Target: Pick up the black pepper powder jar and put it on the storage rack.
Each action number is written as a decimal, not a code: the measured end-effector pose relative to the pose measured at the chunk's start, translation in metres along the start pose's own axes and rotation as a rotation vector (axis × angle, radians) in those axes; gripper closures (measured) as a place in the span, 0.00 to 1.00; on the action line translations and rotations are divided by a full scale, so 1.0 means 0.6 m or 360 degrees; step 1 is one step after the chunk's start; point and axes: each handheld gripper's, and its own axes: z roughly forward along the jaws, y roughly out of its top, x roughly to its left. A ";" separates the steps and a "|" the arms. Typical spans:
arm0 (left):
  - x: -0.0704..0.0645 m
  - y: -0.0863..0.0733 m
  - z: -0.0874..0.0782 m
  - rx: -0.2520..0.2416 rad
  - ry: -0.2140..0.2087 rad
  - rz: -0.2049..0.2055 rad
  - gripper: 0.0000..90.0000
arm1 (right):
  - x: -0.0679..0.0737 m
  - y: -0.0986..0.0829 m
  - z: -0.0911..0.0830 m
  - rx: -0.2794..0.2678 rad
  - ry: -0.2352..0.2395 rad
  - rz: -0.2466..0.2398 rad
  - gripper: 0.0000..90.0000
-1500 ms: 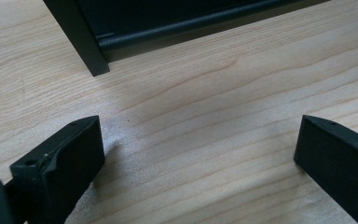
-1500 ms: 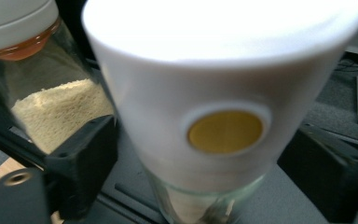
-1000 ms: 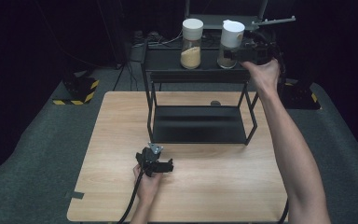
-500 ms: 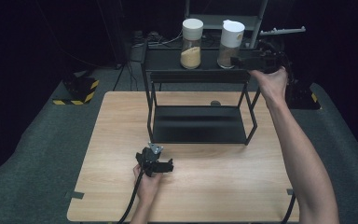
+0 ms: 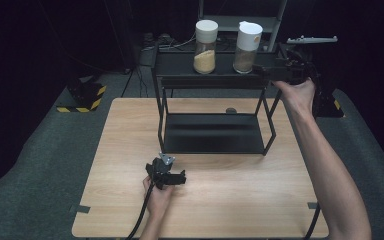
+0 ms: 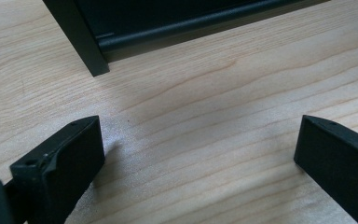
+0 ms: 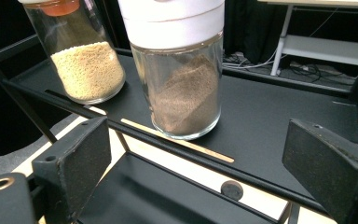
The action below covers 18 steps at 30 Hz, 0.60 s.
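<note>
brown jar [image 7: 182,88] just ahead of open r fingers [image 7: 74,163]

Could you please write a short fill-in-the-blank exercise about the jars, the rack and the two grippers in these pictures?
1. Two glass jars stand on the ___ shelf of the black rack.
2. The jar with yellow grains and the jar with brown powder both have ___ lids.
3. The right gripper has its jaws ___, facing the brown jar.
4. The left gripper is held low over the ___ tabletop.

Missing words: top; white; open; wooden
</note>
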 end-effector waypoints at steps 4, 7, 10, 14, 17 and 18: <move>0.000 0.000 0.000 -0.0001 0.0000 0.0001 0.02 | -0.002 -0.010 -0.007 -0.0024 0.0009 -0.0001 0.09; 0.000 0.000 0.000 0.0000 0.0000 0.0000 0.02 | -0.002 -0.015 -0.012 -0.0030 0.0014 -0.0010 0.10; 0.000 0.000 0.000 0.0000 0.0000 0.0000 0.02 | 0.003 -0.021 -0.015 -0.0030 0.0002 -0.0041 0.10; 0.000 0.000 0.000 -0.0001 0.0001 0.0001 0.02 | 0.000 -0.030 -0.020 -0.0045 0.0022 -0.0031 0.10; 0.000 0.000 0.000 -0.0003 0.0001 0.0000 0.02 | -0.004 -0.037 -0.023 -0.0055 0.0031 -0.0011 0.10; 0.000 -0.001 0.000 -0.0003 0.0001 0.0000 0.02 | -0.005 -0.040 -0.025 -0.0061 0.0037 -0.0004 0.10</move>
